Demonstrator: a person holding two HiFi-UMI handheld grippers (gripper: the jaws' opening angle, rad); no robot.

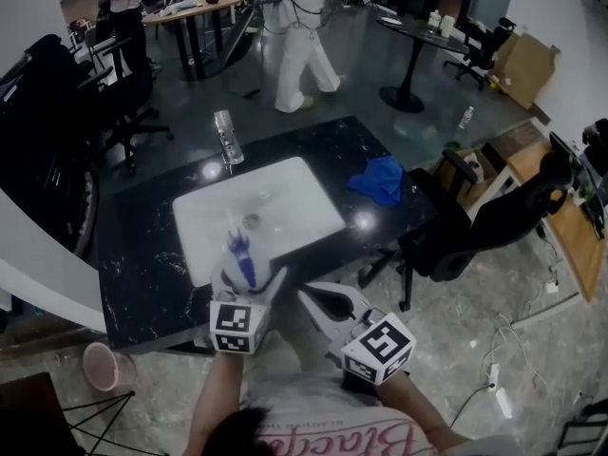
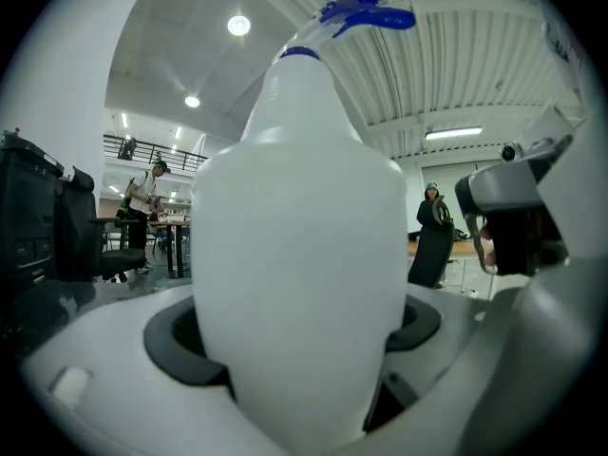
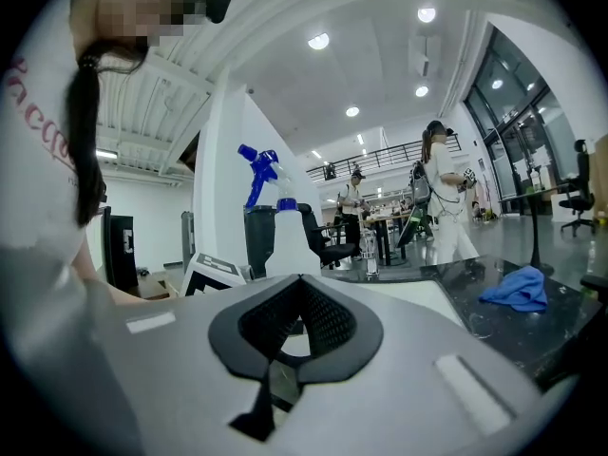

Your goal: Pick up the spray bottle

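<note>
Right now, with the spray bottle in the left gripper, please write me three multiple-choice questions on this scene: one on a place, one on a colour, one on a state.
1. Where does the blue cloth lie?
A. on the black table, right of the white mat
B. on the white mat
C. under the table

2. What colour is the trigger of the spray bottle?
A. red
B. blue
C. yellow

3. How does the right gripper stand?
A. wide open
B. shut on the cloth
C. shut, empty

Answers: 1 A, the head view shows it on the dark top beside the mat. 2 B, it is blue above the white body. 3 C, its pads meet with nothing between them.
</note>
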